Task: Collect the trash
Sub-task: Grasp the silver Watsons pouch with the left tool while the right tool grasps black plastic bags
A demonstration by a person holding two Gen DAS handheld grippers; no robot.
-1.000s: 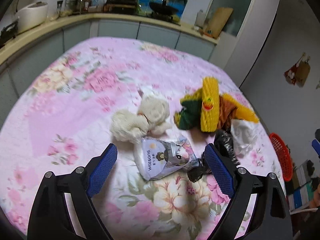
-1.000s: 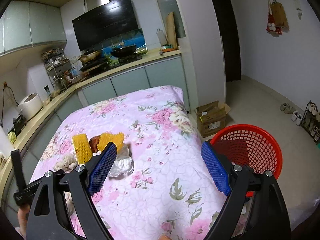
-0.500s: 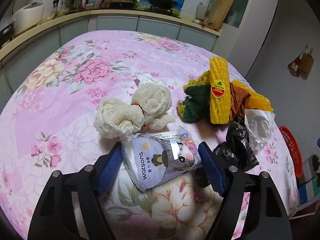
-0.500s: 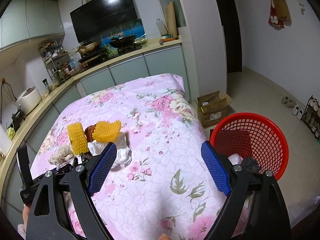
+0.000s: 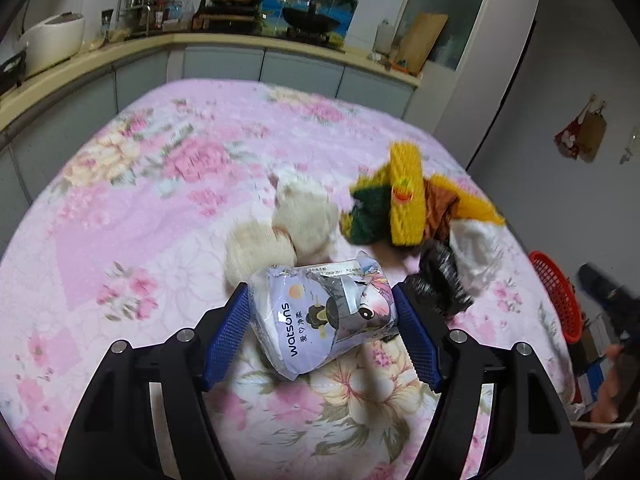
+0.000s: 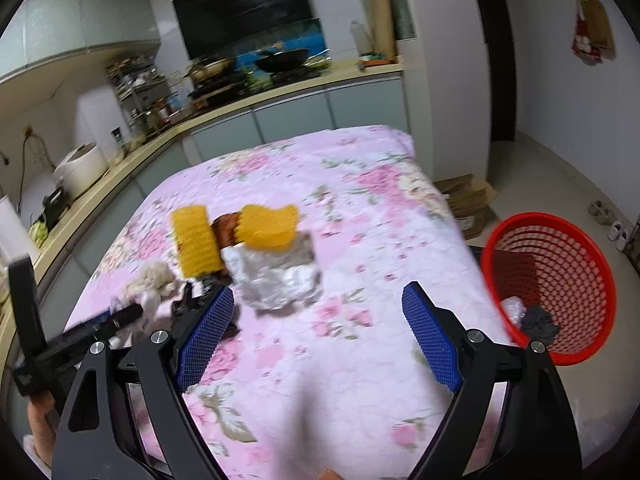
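One packet is now in the grip: the lavender Watsons wipes packet (image 5: 324, 316) sits squarely between the blue pads of the left gripper (image 5: 322, 334), which a second ago stood wide on either side of it and have since closed in until both pads touch its flanks. The jaws look clamped on it, and the packet seems tipped up off the floral tablecloth (image 5: 132, 208), though the blur makes the lift hard to confirm. That would mean the pick is made and the carry to the bin comes next.

Just beyond the left pad lie two cream mesh balls (image 5: 280, 232), and just past the right pad, nearly touching it, is a crumpled black bag (image 5: 442, 280). Farther ahead of the jaws sit the yellow foam net (image 5: 406, 196), a dark green one, a brown scrap and a white plastic bag (image 5: 476, 252), all waiting to be collected.

The right gripper (image 6: 318, 336) has its jaws wide apart with nothing between them. It has swung from the basket side toward the pile, so the white plastic bag now lies ahead and slightly left of its opening. The red basket (image 6: 560, 280) stands on the floor off to the right of the right jaw, with a few scraps already inside.
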